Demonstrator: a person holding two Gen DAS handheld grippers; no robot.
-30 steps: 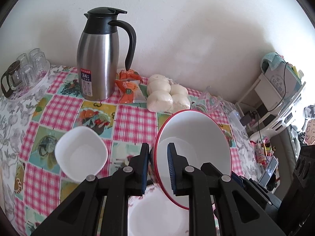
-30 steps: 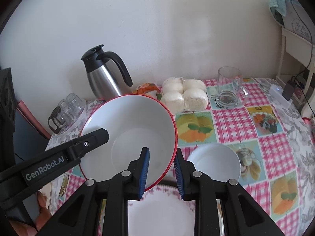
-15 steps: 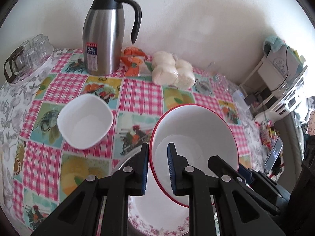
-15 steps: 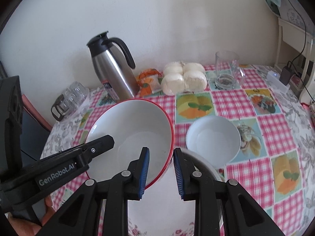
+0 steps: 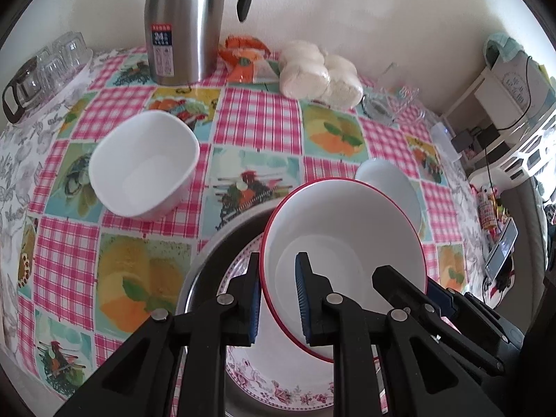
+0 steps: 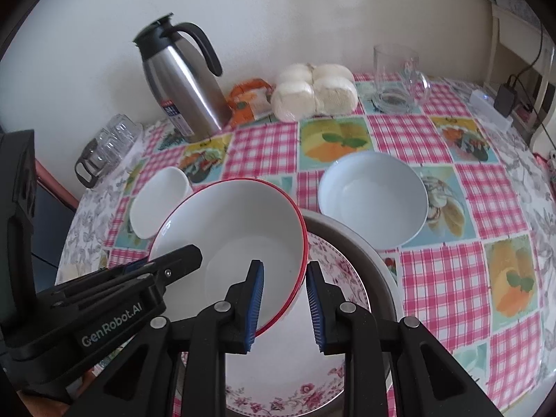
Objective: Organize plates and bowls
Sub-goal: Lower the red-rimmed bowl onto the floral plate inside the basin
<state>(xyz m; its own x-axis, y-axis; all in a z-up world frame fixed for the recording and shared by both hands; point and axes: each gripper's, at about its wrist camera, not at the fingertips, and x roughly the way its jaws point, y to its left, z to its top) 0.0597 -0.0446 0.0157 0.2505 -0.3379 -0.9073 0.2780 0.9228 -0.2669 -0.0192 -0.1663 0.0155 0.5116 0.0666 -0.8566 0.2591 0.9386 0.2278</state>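
Observation:
A white bowl with a red rim (image 5: 347, 236) (image 6: 236, 239) is held between both grippers above a floral plate (image 5: 278, 378) (image 6: 333, 358) that lies in a metal pan (image 6: 365, 243). My left gripper (image 5: 276, 299) is shut on the bowl's left rim. My right gripper (image 6: 283, 305) straddles its right rim, its jaws a little apart. A square white bowl (image 5: 146, 163) (image 6: 156, 205) sits to the left. A round white bowl (image 6: 371, 194) (image 5: 389, 180) sits to the right.
A steel thermos jug (image 5: 184, 24) (image 6: 184, 83), an orange snack packet (image 5: 243, 59), wrapped white buns (image 5: 316, 73) (image 6: 312, 90) and a glass mug (image 6: 396, 76) stand at the back. Upturned glasses (image 5: 38, 73) are at the far left. The table edge is on the right.
Both grippers have lowered the red-rimmed bowl toward the floral plate in the pan. The right gripper's jaws have opened a little.

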